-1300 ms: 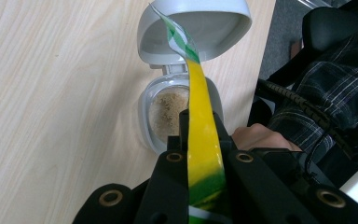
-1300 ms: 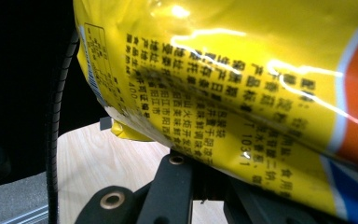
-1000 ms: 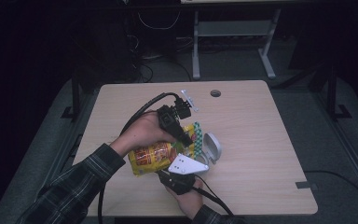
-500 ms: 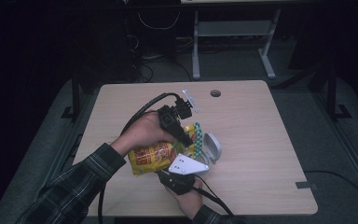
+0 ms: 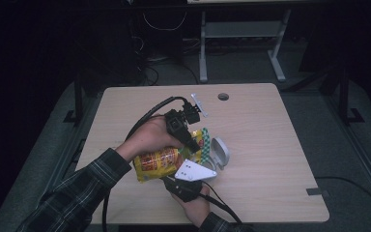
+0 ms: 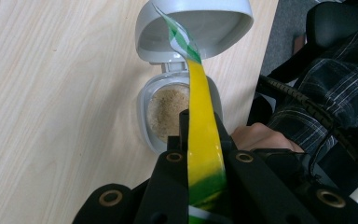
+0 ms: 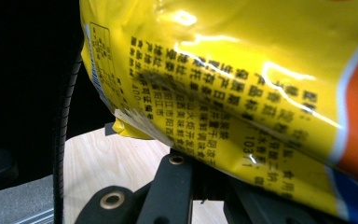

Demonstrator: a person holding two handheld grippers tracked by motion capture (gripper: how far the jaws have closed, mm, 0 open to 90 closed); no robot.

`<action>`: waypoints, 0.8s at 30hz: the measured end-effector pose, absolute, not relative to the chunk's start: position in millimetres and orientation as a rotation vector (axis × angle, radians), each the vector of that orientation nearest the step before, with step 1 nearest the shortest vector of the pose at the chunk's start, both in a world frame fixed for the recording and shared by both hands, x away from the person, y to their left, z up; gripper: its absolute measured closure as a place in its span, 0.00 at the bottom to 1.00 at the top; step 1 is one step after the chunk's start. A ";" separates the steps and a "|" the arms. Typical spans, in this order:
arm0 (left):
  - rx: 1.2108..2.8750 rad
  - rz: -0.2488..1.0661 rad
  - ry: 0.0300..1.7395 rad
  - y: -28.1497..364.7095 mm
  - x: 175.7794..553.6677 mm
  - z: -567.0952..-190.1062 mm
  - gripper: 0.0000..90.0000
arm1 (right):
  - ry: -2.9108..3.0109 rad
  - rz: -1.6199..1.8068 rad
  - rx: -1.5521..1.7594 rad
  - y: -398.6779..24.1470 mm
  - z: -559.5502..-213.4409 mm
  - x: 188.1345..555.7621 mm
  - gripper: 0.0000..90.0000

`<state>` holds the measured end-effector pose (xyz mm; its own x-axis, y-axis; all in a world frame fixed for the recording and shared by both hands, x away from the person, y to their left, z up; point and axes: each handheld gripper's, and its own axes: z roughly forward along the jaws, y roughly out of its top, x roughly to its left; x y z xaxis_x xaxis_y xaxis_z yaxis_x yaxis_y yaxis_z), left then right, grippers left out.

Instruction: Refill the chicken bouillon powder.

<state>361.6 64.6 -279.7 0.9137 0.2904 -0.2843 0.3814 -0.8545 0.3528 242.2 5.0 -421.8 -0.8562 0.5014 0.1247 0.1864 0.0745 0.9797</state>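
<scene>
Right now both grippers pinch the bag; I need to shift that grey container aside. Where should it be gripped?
Grip the grey container across its lower cup from the sides; its hinged lid stands open and granules lie exposed, so a level side grip probably avoids spilling.

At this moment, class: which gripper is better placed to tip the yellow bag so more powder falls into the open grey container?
Right. The right gripper grips the yellow bag at its low end and can raise it, while the left gripper pinches the bag's top edge above the grey container, steadying the mouth.
</scene>
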 end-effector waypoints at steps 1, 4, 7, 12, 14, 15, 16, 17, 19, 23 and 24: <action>2.667 -0.311 0.490 64.6 361.7 -279.7 0.99 | 2.107 1.859 0.694 5.0 -421.7 242.2 1.00; 2.666 -0.310 0.492 64.5 361.6 -279.8 0.99 | 2.106 1.859 0.691 5.0 -421.6 242.2 1.00; 2.668 -0.310 0.493 64.4 361.6 -279.9 0.99 | 2.104 1.860 0.692 5.1 -421.4 241.9 1.00; 2.669 -0.309 0.500 64.3 361.6 -280.0 0.99 | 2.105 1.863 0.694 5.2 -421.5 242.1 1.00; 2.669 -0.307 0.501 64.3 361.6 -280.0 0.99 | 2.108 1.863 0.692 5.1 -421.4 242.3 1.00; 2.668 -0.307 0.501 64.2 361.5 -280.1 0.99 | 2.109 1.862 0.690 5.0 -421.5 242.4 1.00; 2.668 -0.307 0.501 64.2 361.5 -280.1 0.99 | 2.109 1.862 0.689 5.0 -421.5 242.5 1.00; 2.668 -0.307 0.502 64.2 361.6 -280.1 0.99 | 2.109 1.861 0.689 4.9 -421.5 242.5 1.00; 2.668 -0.308 0.503 64.1 361.7 -280.0 0.99 | 2.110 1.863 0.691 4.8 -421.4 242.5 1.00; 2.668 -0.305 0.502 64.3 362.2 -279.7 0.99 | 2.108 1.862 0.687 4.6 -421.4 243.2 1.00; 2.668 -0.305 0.504 64.3 362.3 -279.8 0.99 | 2.108 1.863 0.687 4.5 -421.4 243.2 1.00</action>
